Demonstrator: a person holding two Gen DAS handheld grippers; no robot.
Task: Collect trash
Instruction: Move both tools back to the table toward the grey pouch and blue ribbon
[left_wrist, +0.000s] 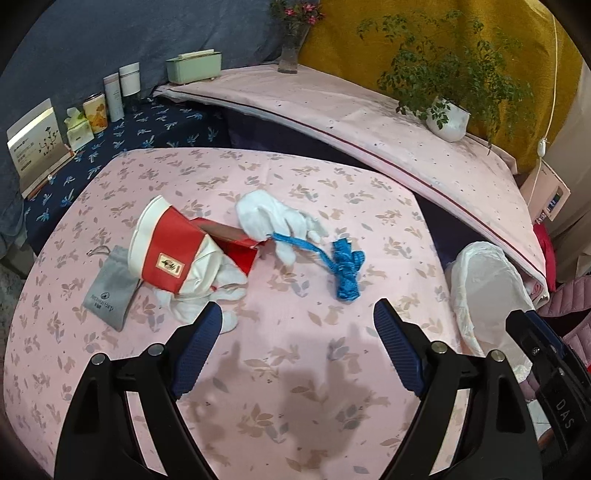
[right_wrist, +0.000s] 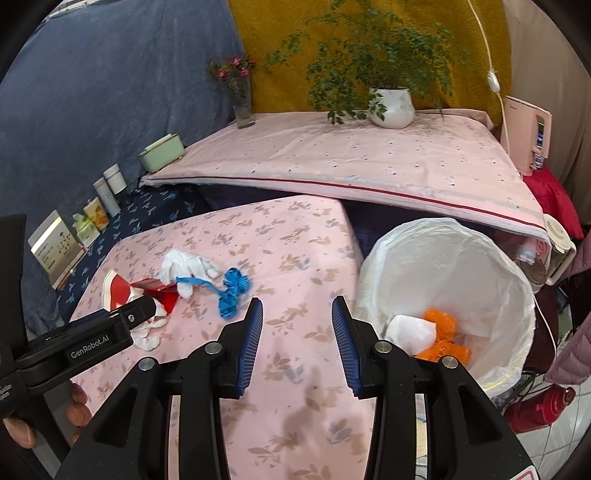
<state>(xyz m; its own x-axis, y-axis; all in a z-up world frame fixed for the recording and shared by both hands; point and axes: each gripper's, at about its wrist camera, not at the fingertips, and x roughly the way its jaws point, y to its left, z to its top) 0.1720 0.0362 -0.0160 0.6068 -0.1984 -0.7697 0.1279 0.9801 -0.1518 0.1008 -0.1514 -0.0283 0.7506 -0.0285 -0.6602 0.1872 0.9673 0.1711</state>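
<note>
On the pink flowered table lie a torn red-and-white paper box, a white glove, a knotted blue strip, crumpled white tissue and a grey drawstring pouch. My left gripper hovers open just short of this pile, nothing between its fingers. My right gripper is open and empty over the table's right part, beside the bin. The white-lined bin holds orange wrappers and a white wad. The blue strip and glove lie left of the right gripper.
A raised pink-covered shelf behind the table carries a potted plant, a flower vase and a green box. Tins and cartons stand along the left. A red flask sits on the floor at right. A hand holds the left gripper.
</note>
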